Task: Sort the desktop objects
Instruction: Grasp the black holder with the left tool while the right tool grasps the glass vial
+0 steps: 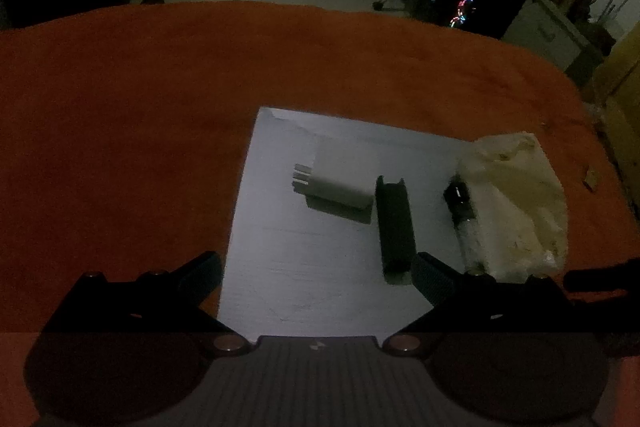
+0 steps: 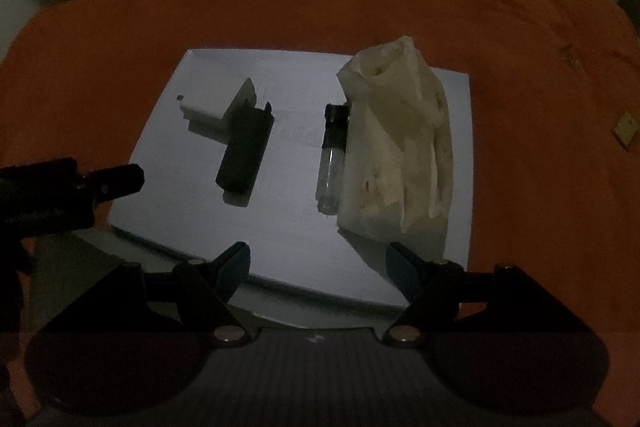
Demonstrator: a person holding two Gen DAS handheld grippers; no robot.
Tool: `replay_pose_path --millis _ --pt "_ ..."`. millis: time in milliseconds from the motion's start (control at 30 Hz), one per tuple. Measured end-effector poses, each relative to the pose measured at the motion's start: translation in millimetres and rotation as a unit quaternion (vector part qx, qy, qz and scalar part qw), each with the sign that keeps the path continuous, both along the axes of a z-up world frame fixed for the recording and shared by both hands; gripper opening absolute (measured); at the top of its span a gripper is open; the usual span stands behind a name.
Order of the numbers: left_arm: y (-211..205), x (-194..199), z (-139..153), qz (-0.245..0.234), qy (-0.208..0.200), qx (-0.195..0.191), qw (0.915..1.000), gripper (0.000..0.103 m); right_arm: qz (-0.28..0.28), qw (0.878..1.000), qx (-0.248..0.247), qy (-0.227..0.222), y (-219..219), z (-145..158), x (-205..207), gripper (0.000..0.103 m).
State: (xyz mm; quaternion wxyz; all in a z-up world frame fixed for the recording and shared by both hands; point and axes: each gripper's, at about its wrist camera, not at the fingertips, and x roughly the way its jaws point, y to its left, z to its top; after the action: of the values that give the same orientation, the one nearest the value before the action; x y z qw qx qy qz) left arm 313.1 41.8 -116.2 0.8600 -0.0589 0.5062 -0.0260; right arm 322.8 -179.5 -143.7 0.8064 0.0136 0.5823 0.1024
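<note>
On the orange table lies a white sheet (image 1: pixel 304 267) (image 2: pixel 280 227) with the objects on it. A white charger plug (image 1: pixel 336 183) (image 2: pixel 200 111) lies at the left. A black oblong case (image 1: pixel 394 227) (image 2: pixel 244 151) lies beside it. A clear tube with a black cap (image 1: pixel 464 219) (image 2: pixel 332 155) rests against a crumpled pale plastic bag (image 1: pixel 516 203) (image 2: pixel 400 143). My left gripper (image 1: pixel 316 275) hovers open over the sheet's near part, nothing between its fingers. My right gripper (image 2: pixel 318 265) hovers open at the sheet's near edge, below the tube and bag. The left gripper's finger (image 2: pixel 116 181) shows at the left of the right wrist view.
The orange cloth (image 1: pixel 120 131) (image 2: pixel 540 107) covers the table all round the sheet. A small tan scrap (image 2: pixel 625 127) (image 1: pixel 591 179) lies on the cloth at the right. Beyond the far edge is a dim room with a chair and furniture.
</note>
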Motion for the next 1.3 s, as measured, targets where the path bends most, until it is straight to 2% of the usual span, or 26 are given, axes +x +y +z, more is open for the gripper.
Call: replay_pose_path --millis 233,367,600,733,900,1000,1133,1300 --pt "4 6 -9 0.009 0.003 0.002 0.9999 0.103 -0.008 1.0 0.007 -0.012 1 3 13 0.078" --pt "8 12 -8 0.016 -0.009 0.011 0.9998 0.103 -0.018 1.0 0.01 -0.02 -2 3 21 0.078" --pt "16 22 -8 0.051 -0.022 0.001 0.9984 0.102 -0.039 0.998 0.023 -0.035 -5 4 40 0.078" --pt "10 25 -10 0.045 -0.023 0.007 0.9987 0.102 -0.023 0.998 0.039 -0.032 0 -1 52 0.08" --pt "2 27 -11 0.038 -0.019 0.009 0.9991 0.102 0.011 0.999 0.02 -0.038 13 -5 57 0.08" --pt "-5 28 -17 0.03 -0.016 0.027 0.999 0.102 0.024 0.999 0.013 -0.045 16 -8 59 0.08" --pt "-11 33 -29 0.032 -0.008 0.046 0.9984 0.102 0.034 0.998 0.012 -0.058 16 -13 62 0.08" --pt "-17 40 -42 0.04 0.013 0.04 0.9983 0.102 0.022 0.998 0.009 -0.056 5 -27 69 0.079"
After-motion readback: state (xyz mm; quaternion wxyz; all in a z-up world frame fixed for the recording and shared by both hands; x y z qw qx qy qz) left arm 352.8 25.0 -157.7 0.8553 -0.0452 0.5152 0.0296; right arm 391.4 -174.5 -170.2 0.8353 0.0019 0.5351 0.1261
